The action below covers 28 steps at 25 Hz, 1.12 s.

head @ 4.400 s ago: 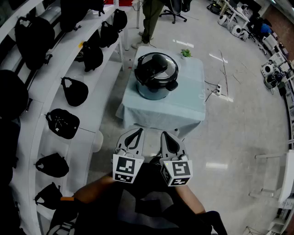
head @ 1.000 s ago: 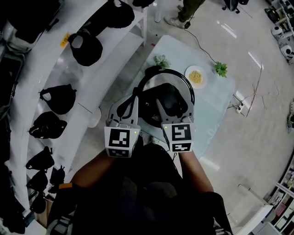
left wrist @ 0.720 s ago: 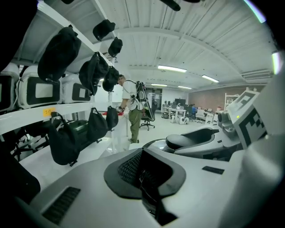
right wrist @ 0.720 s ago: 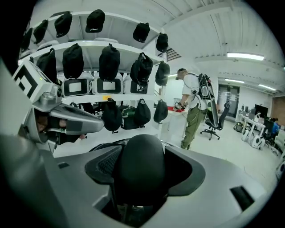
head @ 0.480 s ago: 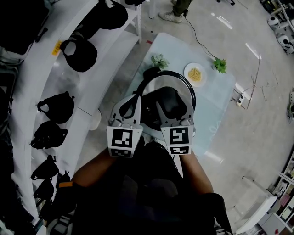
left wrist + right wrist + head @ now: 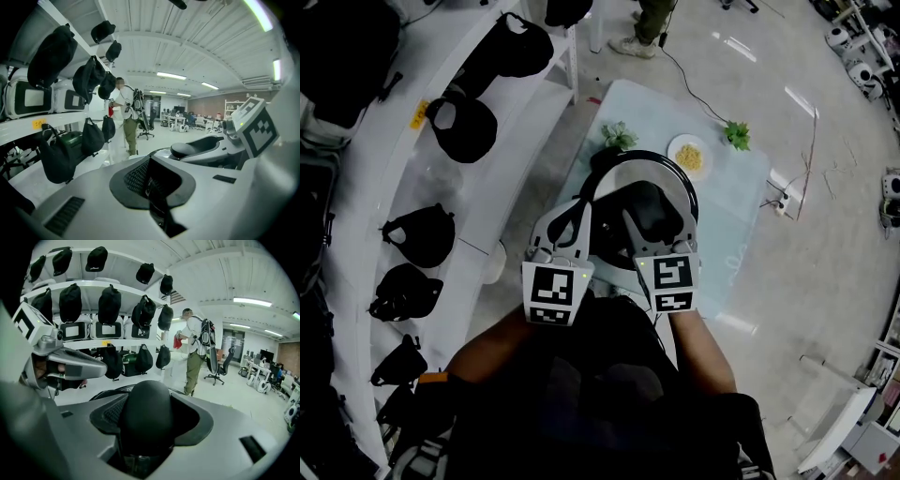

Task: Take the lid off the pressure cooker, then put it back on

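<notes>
The pressure cooker (image 6: 680,183) stands on a pale blue table (image 6: 731,234), its lid on, a black handle (image 6: 649,208) across the top. Both grippers hover right over it. In the head view my left gripper (image 6: 579,208) is at the cooker's left rim, fingertips together. The left gripper view shows my left gripper (image 6: 151,180) with only a thin dark edge in the gap between its pads. My right gripper (image 6: 635,217) is over the lid's middle. A black rounded knob (image 6: 145,404) of the lid sits between its pads in the right gripper view.
Behind the cooker lie a plate of yellow food (image 6: 689,155) and two small green plants (image 6: 619,134) (image 6: 735,134). White shelves with black caps and bags (image 6: 459,127) run along the left. A person (image 6: 194,350) stands beyond the table. A cable and socket strip (image 6: 776,202) lie on the floor.
4.4 s ago both grippers were held well short of the table. Now they are over the cooker. Over the last second they have barely shifted against the lid.
</notes>
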Available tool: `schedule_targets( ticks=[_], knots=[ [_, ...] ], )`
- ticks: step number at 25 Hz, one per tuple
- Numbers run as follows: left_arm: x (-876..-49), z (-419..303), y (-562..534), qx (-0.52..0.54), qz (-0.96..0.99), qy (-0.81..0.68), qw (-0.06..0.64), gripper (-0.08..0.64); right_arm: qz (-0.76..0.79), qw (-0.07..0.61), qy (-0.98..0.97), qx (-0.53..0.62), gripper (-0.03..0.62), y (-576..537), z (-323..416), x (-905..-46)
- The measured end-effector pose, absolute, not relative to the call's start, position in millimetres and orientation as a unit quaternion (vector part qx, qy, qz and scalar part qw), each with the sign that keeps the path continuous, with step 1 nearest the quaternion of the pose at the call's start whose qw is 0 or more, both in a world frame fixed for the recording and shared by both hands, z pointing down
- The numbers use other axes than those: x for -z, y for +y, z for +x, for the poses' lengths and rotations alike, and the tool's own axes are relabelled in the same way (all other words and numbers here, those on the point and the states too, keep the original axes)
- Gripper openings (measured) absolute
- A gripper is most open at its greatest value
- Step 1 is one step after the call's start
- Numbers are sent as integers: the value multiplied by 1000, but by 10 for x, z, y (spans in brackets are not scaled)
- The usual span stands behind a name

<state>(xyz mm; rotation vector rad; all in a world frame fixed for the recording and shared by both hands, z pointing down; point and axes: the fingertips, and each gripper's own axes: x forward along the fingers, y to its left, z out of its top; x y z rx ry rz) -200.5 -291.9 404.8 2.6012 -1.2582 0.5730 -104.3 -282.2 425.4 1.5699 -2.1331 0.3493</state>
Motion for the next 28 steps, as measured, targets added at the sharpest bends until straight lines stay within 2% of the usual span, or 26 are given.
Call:
schedule_targets(
  ticks=[14,28],
  knots=[
    [-3762,-1758,-2749,-139,911,-379,87,6,643,193,-730,-128,293,-2519,-587,-3735],
    [-3662,-934,-2167,-138,929,-338,63,6,702,168,-676,-145,293,-1745,505,-3740]
  ],
)
